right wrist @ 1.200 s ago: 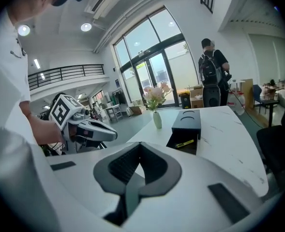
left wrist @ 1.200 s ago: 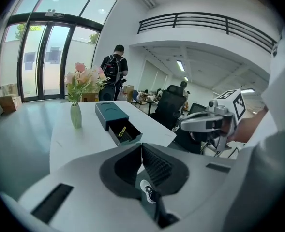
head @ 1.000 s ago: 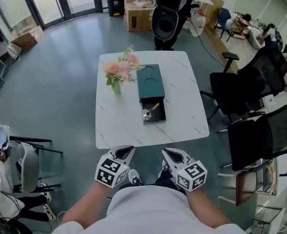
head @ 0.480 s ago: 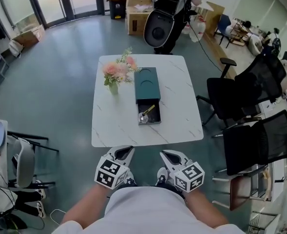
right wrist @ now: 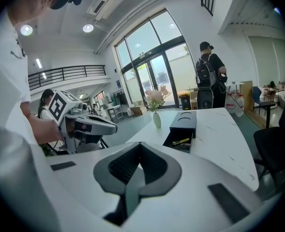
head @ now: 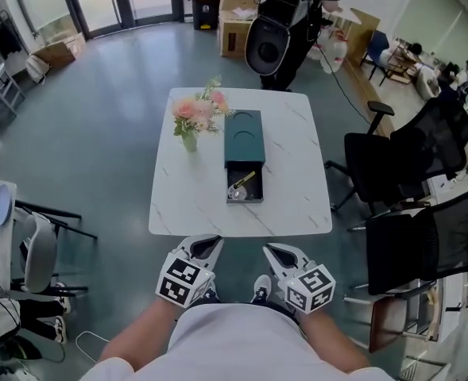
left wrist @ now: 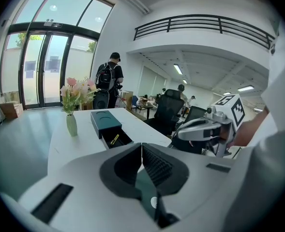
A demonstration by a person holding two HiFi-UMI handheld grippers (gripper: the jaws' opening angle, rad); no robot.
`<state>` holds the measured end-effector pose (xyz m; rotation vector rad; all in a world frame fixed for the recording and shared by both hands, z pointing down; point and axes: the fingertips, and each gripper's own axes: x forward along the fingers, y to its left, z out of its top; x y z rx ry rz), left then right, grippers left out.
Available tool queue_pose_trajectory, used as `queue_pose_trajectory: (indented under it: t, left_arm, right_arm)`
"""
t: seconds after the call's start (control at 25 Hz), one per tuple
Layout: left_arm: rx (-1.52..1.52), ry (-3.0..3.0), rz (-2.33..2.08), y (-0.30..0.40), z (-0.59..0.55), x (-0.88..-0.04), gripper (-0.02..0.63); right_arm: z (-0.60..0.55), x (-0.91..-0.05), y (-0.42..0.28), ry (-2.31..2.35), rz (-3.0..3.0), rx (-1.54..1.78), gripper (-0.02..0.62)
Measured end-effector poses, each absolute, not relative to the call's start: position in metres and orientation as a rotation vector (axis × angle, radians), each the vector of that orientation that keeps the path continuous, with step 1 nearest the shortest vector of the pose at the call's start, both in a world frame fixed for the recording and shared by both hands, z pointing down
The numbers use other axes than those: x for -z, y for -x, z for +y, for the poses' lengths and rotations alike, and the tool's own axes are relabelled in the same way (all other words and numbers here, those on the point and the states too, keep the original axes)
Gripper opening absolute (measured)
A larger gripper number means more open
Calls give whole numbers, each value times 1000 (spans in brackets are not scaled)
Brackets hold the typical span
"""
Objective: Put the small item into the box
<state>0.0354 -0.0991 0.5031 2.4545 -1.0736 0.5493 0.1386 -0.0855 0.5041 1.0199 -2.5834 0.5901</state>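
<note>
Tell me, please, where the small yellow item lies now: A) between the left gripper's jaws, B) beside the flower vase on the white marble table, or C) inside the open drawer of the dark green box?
C: the small yellow item lies in the pulled-out drawer of the dark green rectangular box.

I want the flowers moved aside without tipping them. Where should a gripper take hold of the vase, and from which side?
Take the vase around its narrow body, below the flowers, jaws level. It stands upright and they spread over its mouth, so above looks blocked. The teal box stands just to its right; come from the near-left side, likely with the left gripper.
</note>
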Motion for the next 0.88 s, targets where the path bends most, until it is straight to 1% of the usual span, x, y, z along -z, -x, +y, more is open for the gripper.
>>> queue_pose_trajectory:
  t: [0.88]
  left_arm:
    - [-562, -2463, -1082, -39, -97, -498, 16]
  right_arm:
    - [-86, -501, -139, -999, -2607, -587, 15]
